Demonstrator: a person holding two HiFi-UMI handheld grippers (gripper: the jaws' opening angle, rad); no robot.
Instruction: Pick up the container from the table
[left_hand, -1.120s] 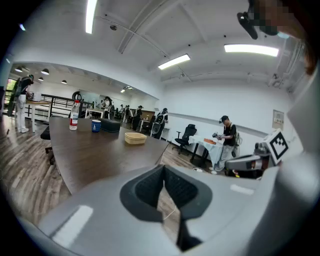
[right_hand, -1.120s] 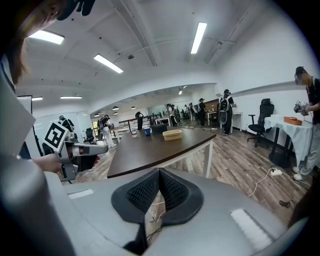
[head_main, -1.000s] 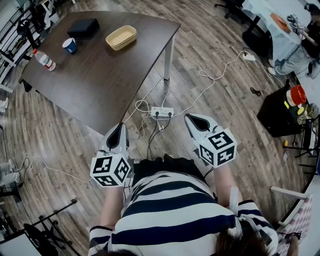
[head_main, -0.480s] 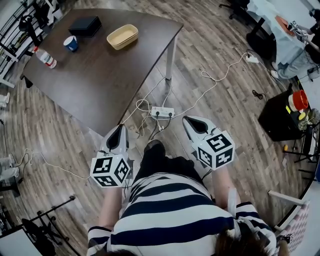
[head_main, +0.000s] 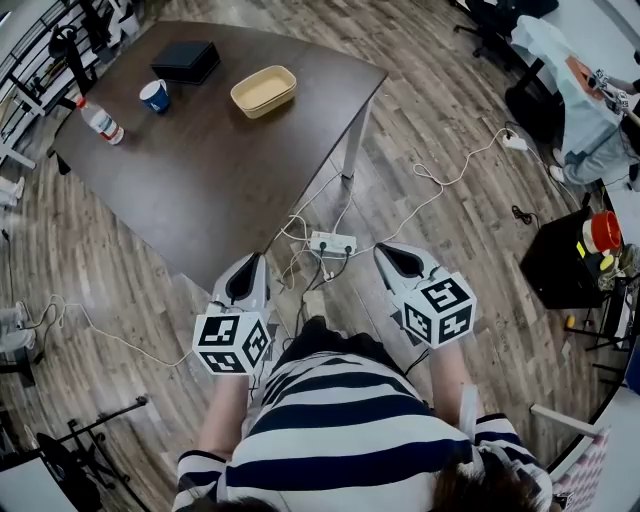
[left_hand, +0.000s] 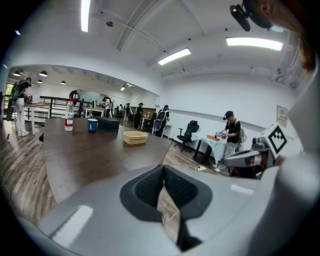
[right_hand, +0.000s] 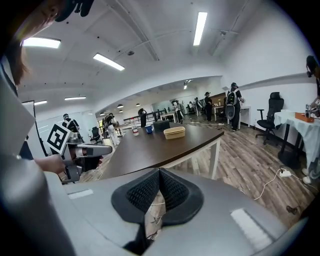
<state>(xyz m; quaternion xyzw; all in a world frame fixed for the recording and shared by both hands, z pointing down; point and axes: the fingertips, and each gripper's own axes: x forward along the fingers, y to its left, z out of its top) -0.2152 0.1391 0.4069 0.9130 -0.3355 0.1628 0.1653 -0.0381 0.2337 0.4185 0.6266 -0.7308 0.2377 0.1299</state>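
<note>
The container (head_main: 264, 91) is a tan oval tub standing on the far part of the dark brown table (head_main: 200, 170). It also shows small and distant as the container (left_hand: 135, 137) in the left gripper view and the container (right_hand: 174, 132) in the right gripper view. My left gripper (head_main: 248, 272) and right gripper (head_main: 392, 258) are held close to my body, over the floor and short of the table's near corner. Both are far from the tub. The left gripper (left_hand: 163, 172) and right gripper (right_hand: 159, 175) each have their pads together with nothing between them.
On the table's far left stand a blue cup (head_main: 155, 96), a plastic bottle (head_main: 103, 121) and a black box (head_main: 186, 61). A power strip (head_main: 331, 243) with trailing white cables lies on the wood floor in front of me. A black cabinet (head_main: 565, 260) stands at the right.
The table and container have slid slightly down and right in the head view, so I stand a little nearer. Both grippers stay shut and close to my body.
</note>
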